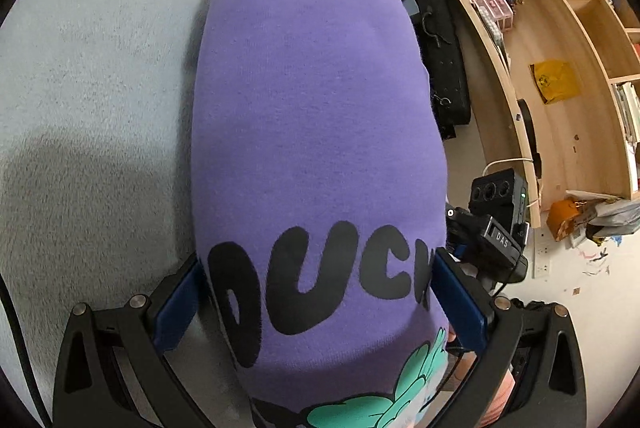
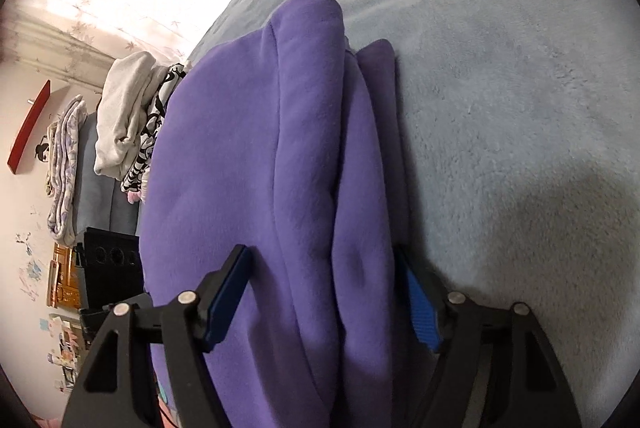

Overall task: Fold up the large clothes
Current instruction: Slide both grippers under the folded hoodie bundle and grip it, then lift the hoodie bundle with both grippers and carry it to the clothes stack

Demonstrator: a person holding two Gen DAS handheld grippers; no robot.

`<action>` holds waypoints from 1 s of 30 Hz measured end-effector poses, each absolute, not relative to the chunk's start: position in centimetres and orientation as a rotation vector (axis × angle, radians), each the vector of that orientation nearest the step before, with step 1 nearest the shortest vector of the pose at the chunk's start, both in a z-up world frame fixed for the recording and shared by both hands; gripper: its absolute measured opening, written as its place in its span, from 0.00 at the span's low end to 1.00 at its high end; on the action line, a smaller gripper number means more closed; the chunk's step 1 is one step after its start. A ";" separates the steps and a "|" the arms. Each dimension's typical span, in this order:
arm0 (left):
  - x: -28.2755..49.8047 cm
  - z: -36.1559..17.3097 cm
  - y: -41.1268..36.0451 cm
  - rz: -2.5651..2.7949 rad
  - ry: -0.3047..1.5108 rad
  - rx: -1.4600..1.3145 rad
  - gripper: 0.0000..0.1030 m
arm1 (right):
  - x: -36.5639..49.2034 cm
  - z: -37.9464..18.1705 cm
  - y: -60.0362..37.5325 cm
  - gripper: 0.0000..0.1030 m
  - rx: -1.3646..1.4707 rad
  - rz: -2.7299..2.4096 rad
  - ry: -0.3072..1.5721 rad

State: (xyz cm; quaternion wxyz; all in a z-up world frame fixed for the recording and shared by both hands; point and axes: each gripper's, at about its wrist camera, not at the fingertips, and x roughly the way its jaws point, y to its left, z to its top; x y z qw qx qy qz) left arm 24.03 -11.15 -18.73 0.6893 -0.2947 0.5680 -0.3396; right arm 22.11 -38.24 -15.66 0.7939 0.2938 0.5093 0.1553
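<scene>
A purple sweatshirt (image 1: 312, 100) with black "DUCK" lettering and a teal print lies folded on a pale blue fleece bed cover (image 1: 100, 68). My left gripper (image 1: 316, 292) has its jaws wide apart, one on each side of the folded bundle at its near end. In the right wrist view the same sweatshirt (image 2: 248, 156) shows stacked purple folds. My right gripper (image 2: 324, 292) also stands open, its blue pads either side of the thick folds. Whether the pads press the cloth I cannot tell.
A wooden bookshelf (image 1: 560, 68) and a black case (image 1: 440, 48) stand beyond the bed's right edge, with the other gripper's body (image 1: 496, 220) close by. Folded clothes (image 2: 128, 116) are stacked on a blue seat at the left. The bed cover (image 2: 520, 88) spreads to the right.
</scene>
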 end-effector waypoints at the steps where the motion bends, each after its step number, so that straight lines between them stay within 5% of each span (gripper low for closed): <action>1: 23.9 -18.6 -11.1 -0.748 1.269 -0.653 1.00 | 22.1 -15.7 -38.2 0.61 0.630 0.333 1.093; 4: 23.5 -17.8 -12.0 -0.694 1.250 -0.620 1.00 | 21.8 -15.5 -38.1 0.42 0.629 0.347 1.070; 7: 23.1 -15.9 -13.1 -0.674 1.204 -0.516 0.98 | 21.2 -14.7 -37.5 0.36 0.585 0.348 1.032; 19: 19.9 -7.5 -10.9 -0.677 1.056 -0.374 0.93 | 17.6 -9.5 -33.5 0.32 0.544 0.409 0.847; 30: 20.6 5.8 4.7 -0.595 0.894 -0.391 0.93 | 21.4 2.9 -21.3 0.32 0.477 0.594 0.669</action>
